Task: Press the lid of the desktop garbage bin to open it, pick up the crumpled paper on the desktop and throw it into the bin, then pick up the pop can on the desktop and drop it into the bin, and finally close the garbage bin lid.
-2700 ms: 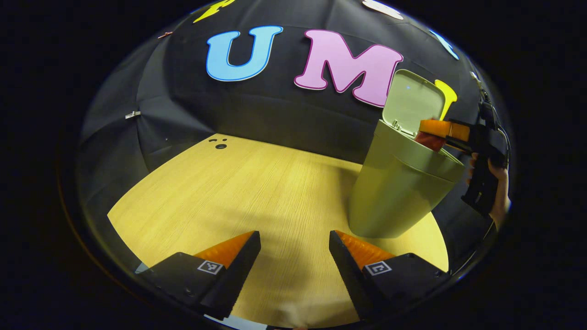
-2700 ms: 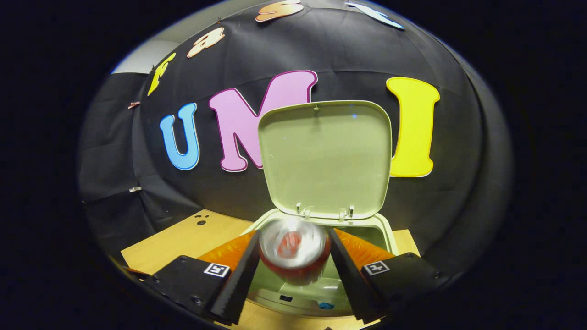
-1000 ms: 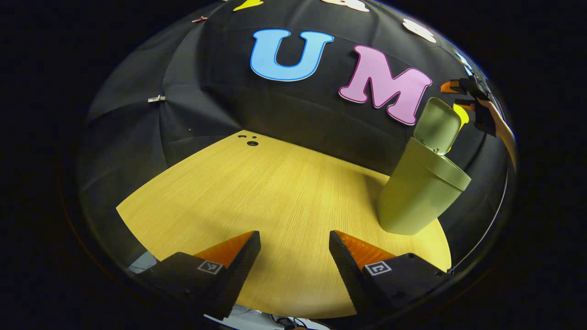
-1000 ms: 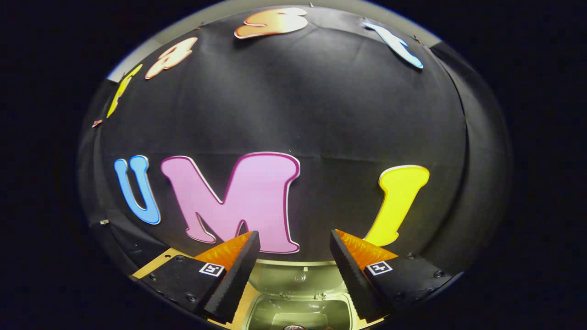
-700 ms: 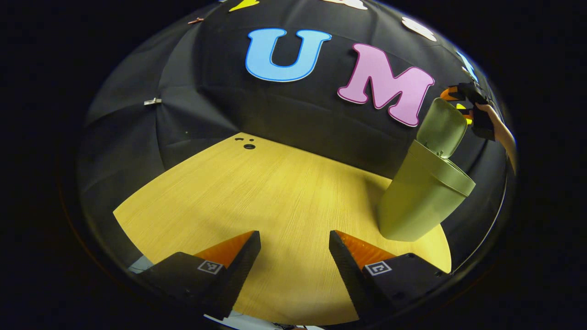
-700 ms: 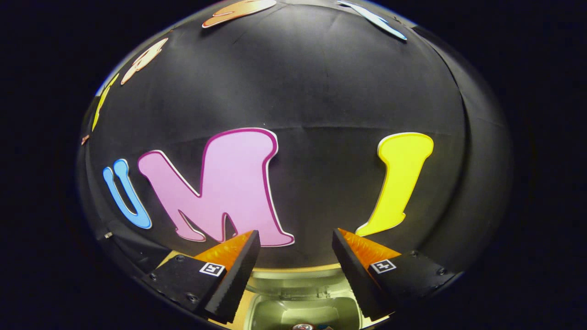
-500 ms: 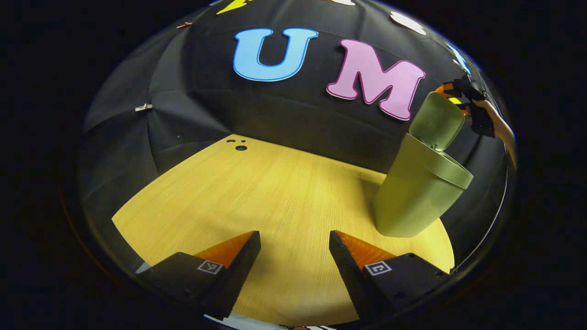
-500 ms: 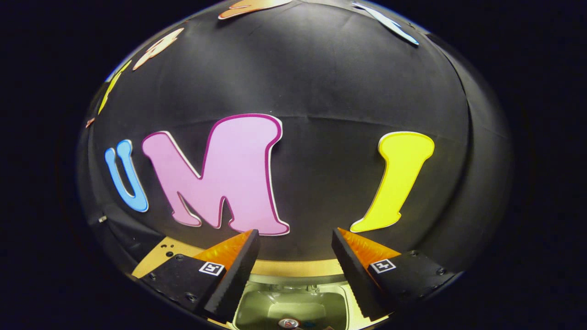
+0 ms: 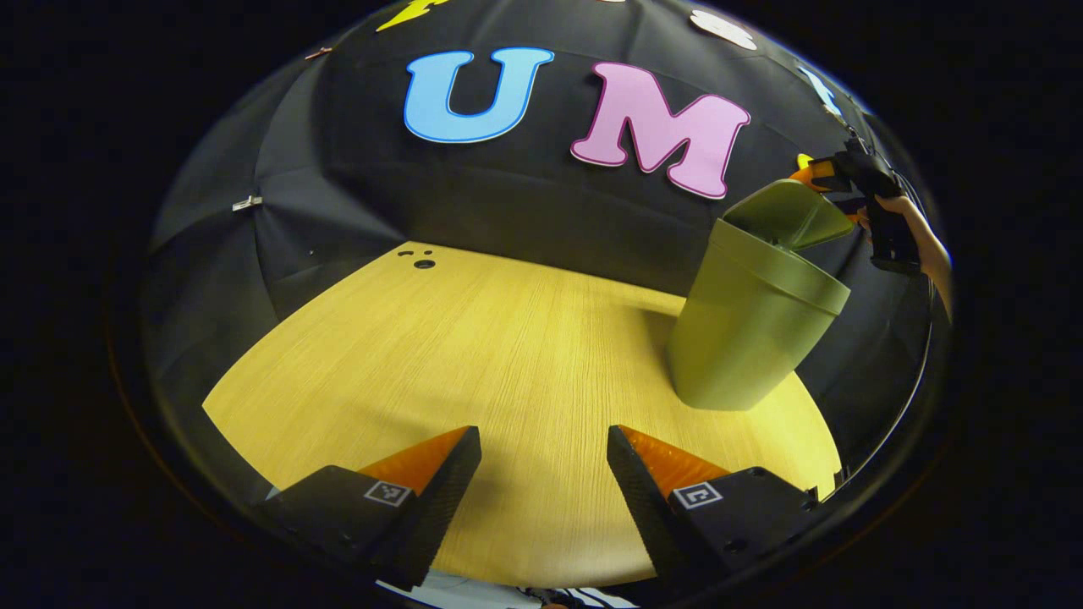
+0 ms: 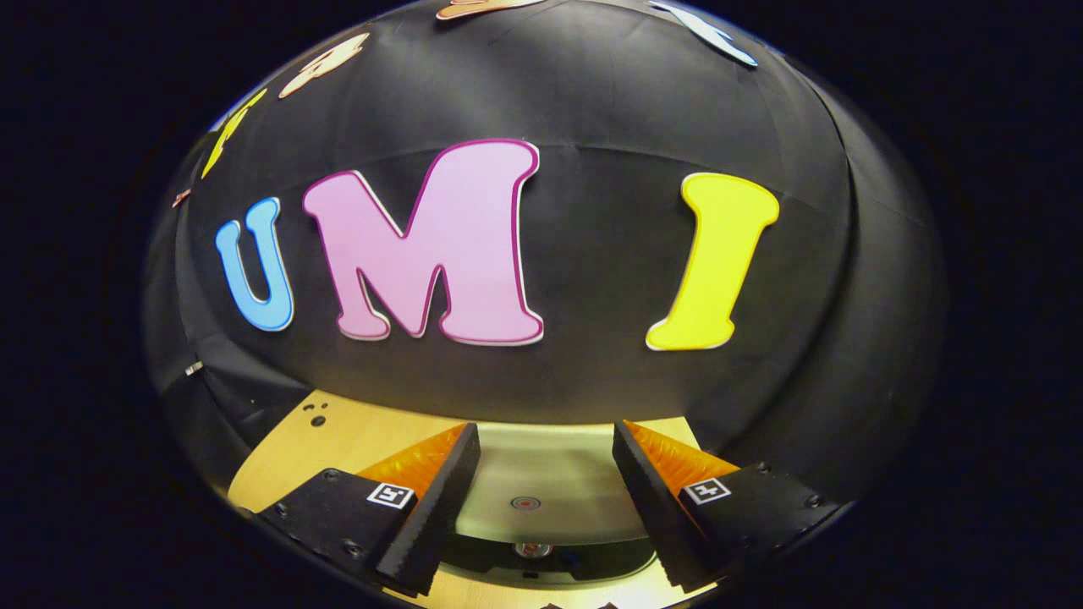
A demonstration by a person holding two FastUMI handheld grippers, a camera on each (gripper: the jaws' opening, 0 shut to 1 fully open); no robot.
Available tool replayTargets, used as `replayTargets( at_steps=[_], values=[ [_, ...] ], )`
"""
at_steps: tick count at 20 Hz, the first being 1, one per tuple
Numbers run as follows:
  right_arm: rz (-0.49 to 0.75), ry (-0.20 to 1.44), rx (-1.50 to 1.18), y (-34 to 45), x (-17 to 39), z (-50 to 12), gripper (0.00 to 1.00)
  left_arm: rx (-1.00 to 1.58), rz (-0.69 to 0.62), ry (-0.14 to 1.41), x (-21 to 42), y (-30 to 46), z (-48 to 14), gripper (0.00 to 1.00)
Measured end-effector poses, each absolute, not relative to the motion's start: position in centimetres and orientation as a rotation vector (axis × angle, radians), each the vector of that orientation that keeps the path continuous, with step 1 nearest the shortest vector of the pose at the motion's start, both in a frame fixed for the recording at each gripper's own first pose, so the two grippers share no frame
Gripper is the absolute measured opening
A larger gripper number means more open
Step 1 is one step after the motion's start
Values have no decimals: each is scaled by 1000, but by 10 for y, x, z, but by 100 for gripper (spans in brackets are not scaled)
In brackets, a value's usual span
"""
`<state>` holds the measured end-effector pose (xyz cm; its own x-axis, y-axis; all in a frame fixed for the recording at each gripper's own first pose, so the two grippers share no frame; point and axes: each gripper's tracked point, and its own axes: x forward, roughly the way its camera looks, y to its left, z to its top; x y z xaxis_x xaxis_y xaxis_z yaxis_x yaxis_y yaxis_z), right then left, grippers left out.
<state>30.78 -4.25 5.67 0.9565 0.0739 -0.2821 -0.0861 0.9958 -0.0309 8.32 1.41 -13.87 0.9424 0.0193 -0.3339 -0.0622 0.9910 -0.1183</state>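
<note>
The bench carries no paper and no can, so both look to be in the bin already, and what is left of the task is the closing of the lid, which appears half done. The garbage bin stands near the bench's far right edge in the left gripper view, its lid tipped well forward over the mouth but not yet flat on the rim. In the right gripper view the lid lies as a pale slab just beyond and between the fingers of the right tool, with a dark gap under its near edge where a small round thing, perhaps the pop can, shows inside the bin. The right tool sits above and behind the lid, with a hand on its grip; its jaws stand wide and hold nothing. The left tool hangs over the near bench, well apart from the bin, jaws wide and empty.
</note>
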Motion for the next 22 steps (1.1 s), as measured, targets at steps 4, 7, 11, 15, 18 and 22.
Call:
replayTargets(
  at_steps=[4,7,11,15,18,22],
  values=[
    [64,330,-1,-47,282,16,99,-112,22,344,68,9,-146,96],
    [50,361,19,-51,263,-12,99,-94,25,345,59,8,-152,96],
    [45,330,-22,-50,254,-12,100,-106,19,345,50,4,-154,96],
    [84,338,-24,-47,251,-17,100,-95,24,340,44,5,-157,96],
    [98,343,-32,-45,252,-22,100,-106,28,334,43,4,-157,96],
    [132,304,-64,-38,247,-22,100,-94,26,294,48,-2,-144,96]
  ],
)
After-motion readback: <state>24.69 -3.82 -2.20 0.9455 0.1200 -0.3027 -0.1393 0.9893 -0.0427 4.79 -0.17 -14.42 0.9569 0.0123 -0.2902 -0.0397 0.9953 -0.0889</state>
